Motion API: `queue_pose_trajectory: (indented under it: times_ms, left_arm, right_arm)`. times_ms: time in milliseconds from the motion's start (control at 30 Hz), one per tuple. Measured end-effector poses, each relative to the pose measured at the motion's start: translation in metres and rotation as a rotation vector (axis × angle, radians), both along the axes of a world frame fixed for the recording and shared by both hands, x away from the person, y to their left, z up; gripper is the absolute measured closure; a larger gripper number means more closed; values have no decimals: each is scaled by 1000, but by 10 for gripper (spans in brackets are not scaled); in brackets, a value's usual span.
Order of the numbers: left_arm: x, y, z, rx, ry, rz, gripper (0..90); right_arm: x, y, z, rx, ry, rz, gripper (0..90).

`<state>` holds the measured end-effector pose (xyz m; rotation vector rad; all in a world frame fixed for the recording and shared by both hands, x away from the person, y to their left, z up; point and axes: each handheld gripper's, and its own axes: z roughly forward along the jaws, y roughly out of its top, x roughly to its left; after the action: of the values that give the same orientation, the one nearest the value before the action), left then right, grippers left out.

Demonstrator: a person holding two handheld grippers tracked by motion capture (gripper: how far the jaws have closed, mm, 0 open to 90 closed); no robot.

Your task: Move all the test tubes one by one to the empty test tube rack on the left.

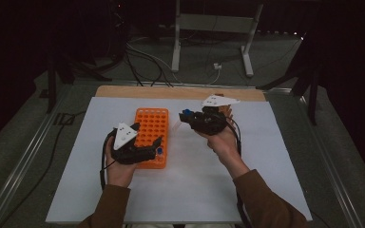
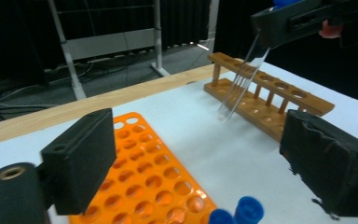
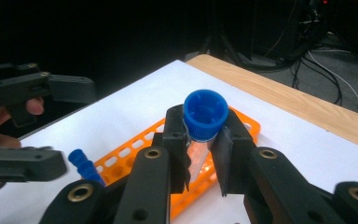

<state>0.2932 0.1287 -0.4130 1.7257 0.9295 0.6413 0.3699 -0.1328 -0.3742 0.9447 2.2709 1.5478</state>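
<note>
Right gripper [image 3: 200,161] clamped on blue-capped tube [image 3: 205,116], held above table [image 1: 266,156] right of orange rack [image 1: 152,128], left gripper [image 1: 145,151] jaws apart, nothing between, at rack's near corner, no readable writing.

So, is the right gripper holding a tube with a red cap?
No, the right gripper is shut on a clear tube whose cap is blue.
</note>
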Motion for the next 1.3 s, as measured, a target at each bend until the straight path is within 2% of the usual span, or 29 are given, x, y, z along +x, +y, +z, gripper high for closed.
queue_pose_trajectory:
  times_ms: [167,333,633,1067,1300]
  left_arm:
    - [1,-12,1,28,-15,-7,187]
    - [1,-25,2,66,-34,-13,343]
    - [3,-35,3,62,-56,-46,537]
    - [1,-37,5,74,-92,-58,709]
    - [0,-37,5,91,-99,-67,759]
  right_arm:
    - [-4,8,1,-1,4,24,771]
    - [-9,15,3,-1,13,57,771]
    - [-16,27,6,-3,14,109,770]
    - [-20,34,8,11,35,159,770]
    - [-19,33,7,25,49,165,770]
